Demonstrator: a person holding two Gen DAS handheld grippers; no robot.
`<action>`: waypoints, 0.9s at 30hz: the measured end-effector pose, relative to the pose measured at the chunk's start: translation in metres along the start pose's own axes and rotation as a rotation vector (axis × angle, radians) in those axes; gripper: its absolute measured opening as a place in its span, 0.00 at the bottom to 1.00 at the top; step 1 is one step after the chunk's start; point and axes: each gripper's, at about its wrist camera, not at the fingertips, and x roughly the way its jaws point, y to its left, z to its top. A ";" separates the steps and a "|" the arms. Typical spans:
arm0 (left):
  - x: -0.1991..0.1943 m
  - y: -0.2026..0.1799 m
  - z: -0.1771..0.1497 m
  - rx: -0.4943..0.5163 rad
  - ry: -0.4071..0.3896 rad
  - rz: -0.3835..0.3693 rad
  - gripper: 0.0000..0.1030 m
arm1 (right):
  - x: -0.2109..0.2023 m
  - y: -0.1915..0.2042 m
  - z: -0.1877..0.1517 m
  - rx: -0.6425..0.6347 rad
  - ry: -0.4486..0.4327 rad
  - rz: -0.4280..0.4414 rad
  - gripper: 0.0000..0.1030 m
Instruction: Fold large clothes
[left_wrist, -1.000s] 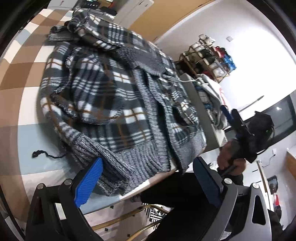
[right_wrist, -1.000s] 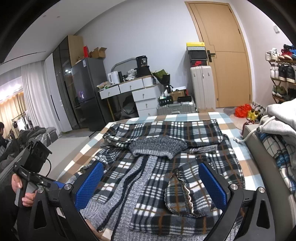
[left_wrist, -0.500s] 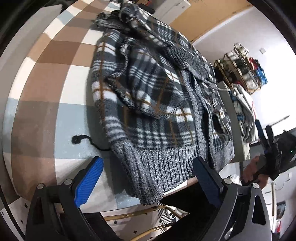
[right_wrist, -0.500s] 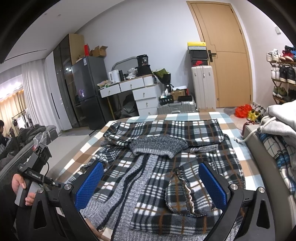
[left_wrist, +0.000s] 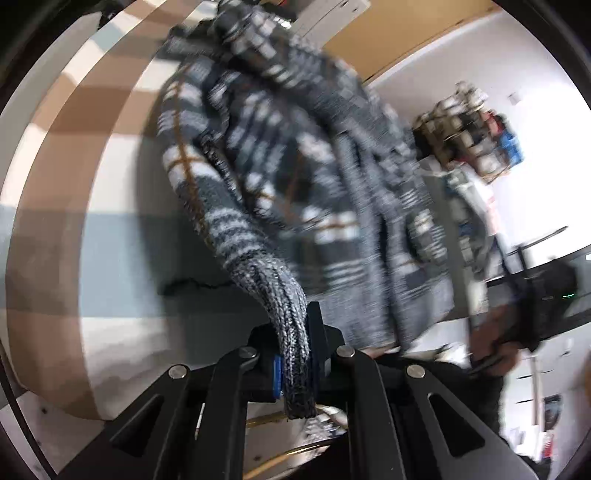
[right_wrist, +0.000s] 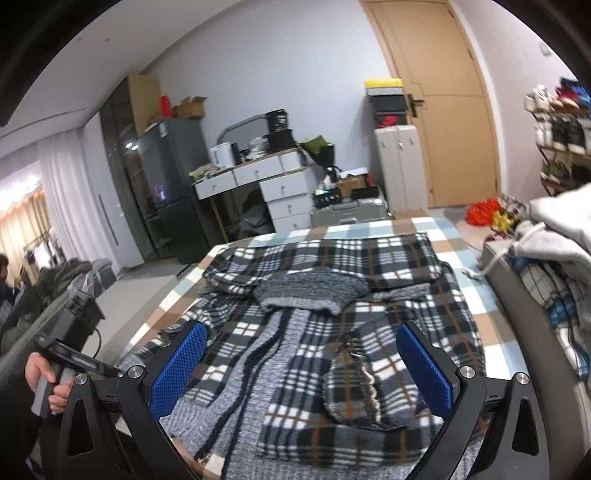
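Two grippers share the work: the left gripper (left_wrist: 295, 363) pinches the grey-and-white plaid fleece cardigan's (left_wrist: 295, 192) ribbed hem corner (left_wrist: 291, 332), ready to lift it into a fold, while the right gripper (right_wrist: 301, 373) hovers open-jawed above the hem just below it.

left gripper (left_wrist: 295, 354) — now clamped | on cardigan (left_wrist: 291, 332) ribbed hem — previously wide

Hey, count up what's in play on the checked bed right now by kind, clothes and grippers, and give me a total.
Plaid cardigans: 1, the plaid cardigan spread on the checked bed.
Grippers: 2, the left gripper shut on the cardigan's ribbed hem, and the right gripper open above it.
Total: 3.
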 end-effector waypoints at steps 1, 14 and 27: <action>-0.008 -0.008 0.005 0.004 -0.033 -0.037 0.05 | 0.000 -0.006 0.001 0.022 0.006 0.001 1.00; 0.005 0.016 0.026 -0.108 -0.056 -0.140 0.13 | 0.011 -0.114 -0.030 0.324 0.415 -0.038 1.00; 0.005 0.026 0.015 -0.140 -0.009 -0.095 0.61 | 0.021 -0.134 -0.059 0.157 0.670 -0.115 0.99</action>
